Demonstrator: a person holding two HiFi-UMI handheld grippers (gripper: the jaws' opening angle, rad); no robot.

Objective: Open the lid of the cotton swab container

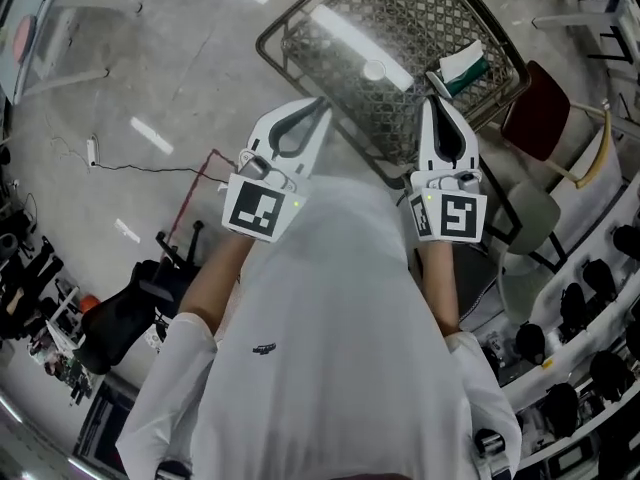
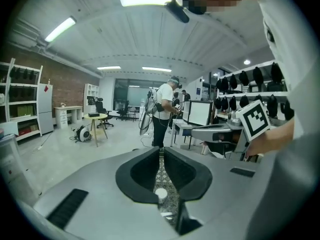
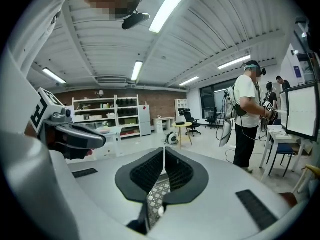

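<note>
Standing over a wire-mesh table (image 1: pixel 420 13), the person holds both grippers out in front of the chest, side by side and well apart.

1. Left gripper (image 1: pixel 318 105): the jaws are pressed together along their full length. Nothing is between them. The tips point toward the near edge of the table.
2. Right gripper (image 1: pixel 437 103): the jaws are likewise pressed together, with nothing pinched. The tips are over the near right part of the mesh.
3. Cotton swab container (image 1: pixel 373 69): it stands on the mesh, seen from above as a small white round top. It lies beyond the tips of the two grippers and between their lines, touching neither. Each gripper view shows it low in the frame, under the closed jaws, against the mesh. The state of its lid is too small to make out.
4. A green and white item (image 1: pixel 465 65) lies on the mesh to the right of the container, near the right gripper's tips.
5. A dark red chair (image 1: pixel 535 108) stands beside the right side of the table.
6. A second person in a white shirt (image 2: pixel 162 109) stands farther off in the room, near a desk.
</note>
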